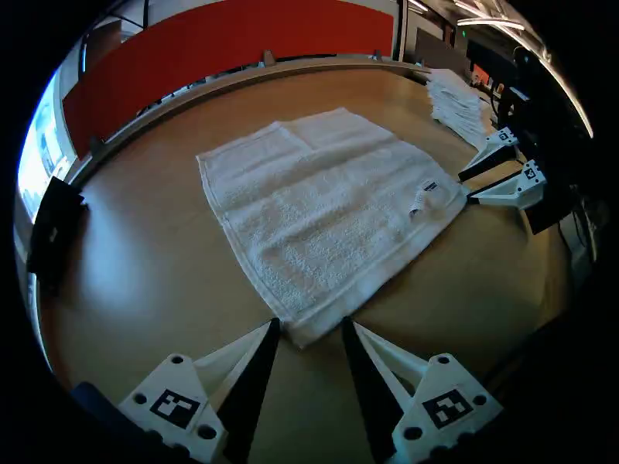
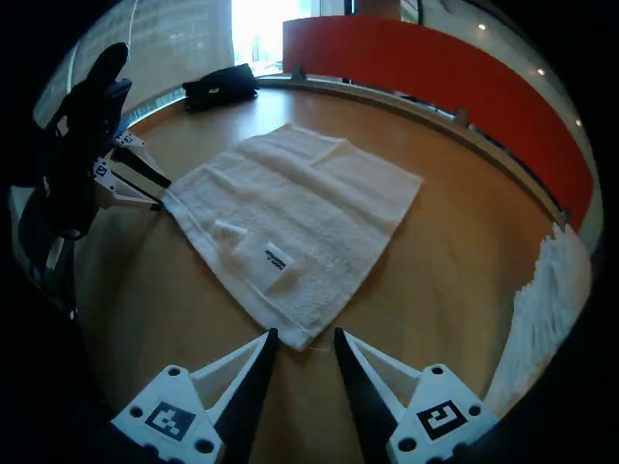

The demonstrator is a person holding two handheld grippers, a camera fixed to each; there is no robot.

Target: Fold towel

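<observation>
Wooden desk (image 1: 155, 255), red panel (image 1: 232, 39) along its far edge; the white towel (image 1: 325, 201) lies flat mid-desk. My left gripper (image 1: 309, 323) stands open astride one towel corner, unpinched. My right gripper (image 2: 304, 332) gapes likewise at another.

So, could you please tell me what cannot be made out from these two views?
1. Label on the towel: print too small, right gripper view.
2. Stack of towels: cut off by the picture's edge, right gripper view; count unclear.
3. Dark object at the table edge: too dark to identify, left gripper view.
4. Whether the left gripper touches the towel corner: unclear, left gripper view.
</observation>
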